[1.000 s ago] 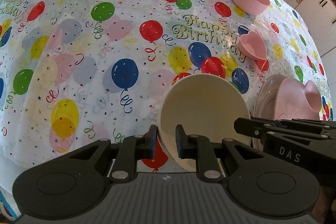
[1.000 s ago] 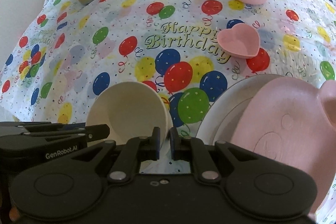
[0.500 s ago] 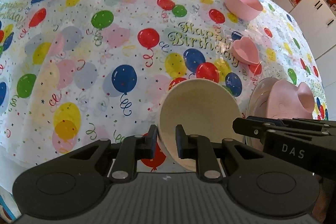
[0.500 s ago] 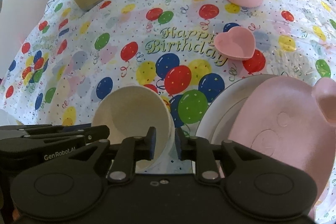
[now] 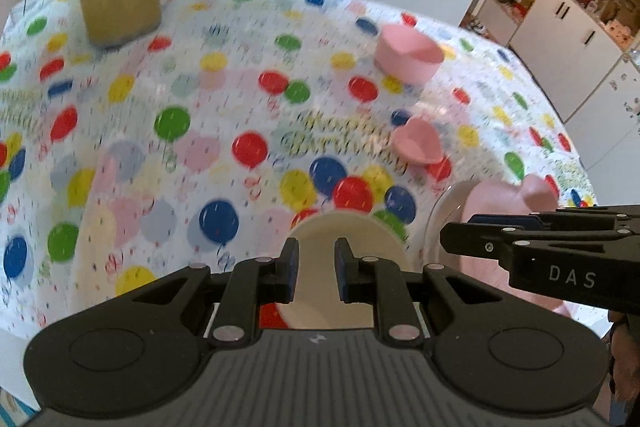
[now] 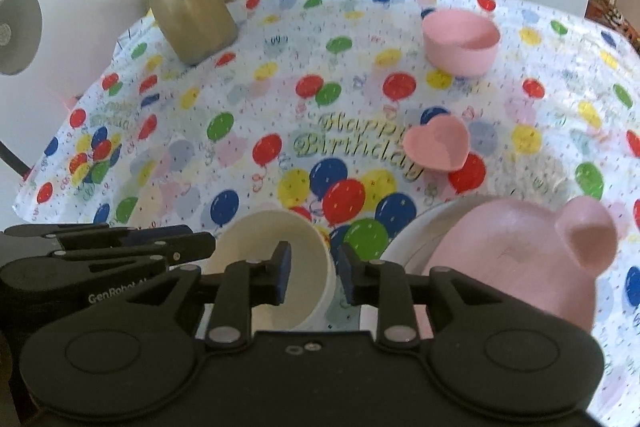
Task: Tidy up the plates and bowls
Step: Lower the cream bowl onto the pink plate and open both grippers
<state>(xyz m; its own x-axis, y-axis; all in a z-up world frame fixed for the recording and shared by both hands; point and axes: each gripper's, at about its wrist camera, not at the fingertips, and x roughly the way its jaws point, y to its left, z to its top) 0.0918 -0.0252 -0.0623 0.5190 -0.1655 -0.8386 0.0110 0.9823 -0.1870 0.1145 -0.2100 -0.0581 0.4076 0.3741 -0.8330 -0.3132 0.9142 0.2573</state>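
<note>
Resting: smooth round cream bowl

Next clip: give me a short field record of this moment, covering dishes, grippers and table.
cream bowl: tipped on its side, between both grippers
left gripper: shut on the cream bowl's rim
right gripper: jaws opening, bowl rim between them
bear-shaped pink plate: on a white plate
heart dish: on the tablecloth, alone
round pink bowl: far side, upright
jug: far left corner

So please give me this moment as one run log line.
left gripper: shut on cream round bowl | right gripper: opening around bowl rim
</note>
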